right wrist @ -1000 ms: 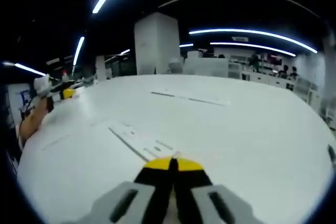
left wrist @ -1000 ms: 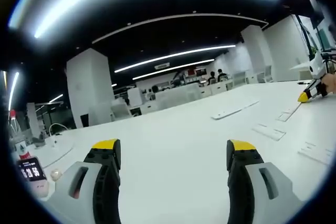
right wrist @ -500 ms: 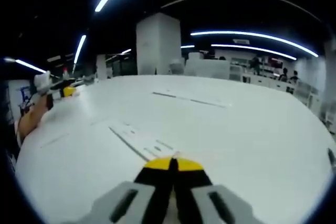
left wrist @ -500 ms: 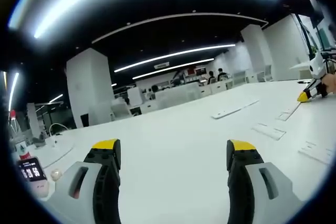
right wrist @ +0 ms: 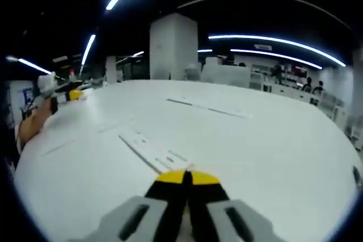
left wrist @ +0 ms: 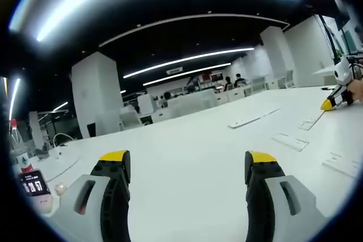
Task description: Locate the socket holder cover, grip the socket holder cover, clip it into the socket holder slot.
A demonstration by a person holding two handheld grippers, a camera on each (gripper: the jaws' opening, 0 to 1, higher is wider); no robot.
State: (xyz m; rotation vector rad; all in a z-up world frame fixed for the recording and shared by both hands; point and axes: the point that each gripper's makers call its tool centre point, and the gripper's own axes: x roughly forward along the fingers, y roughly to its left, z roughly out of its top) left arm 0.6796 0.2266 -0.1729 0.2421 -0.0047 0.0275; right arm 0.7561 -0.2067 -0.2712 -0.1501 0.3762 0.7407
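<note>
A long white socket holder strip (right wrist: 148, 150) with slots lies on the white table (right wrist: 272, 151). It runs from the middle left down to my right gripper (right wrist: 185, 177). That gripper's yellow-tipped jaws are shut together, and the strip's near end is hidden behind them. I see nothing between the jaws. My left gripper (left wrist: 187, 160) stands open above bare table, its jaws far apart with nothing between them. Several flat white pieces (left wrist: 291, 141) lie to its right, and a longer white strip (left wrist: 253, 119) lies farther off.
The other gripper (left wrist: 336, 101) shows at the far right of the left gripper view. In the right gripper view a person's arm (right wrist: 31, 124) holds the other gripper (right wrist: 67, 93) at far left. A small timer (left wrist: 33, 186) sits at the table's left. A thin strip (right wrist: 207, 108) lies farther back.
The right gripper view has drifted slightly, so the camera moved a little. The timer's digits have changed. Both grippers hold the same pose, and nothing on the table moved.
</note>
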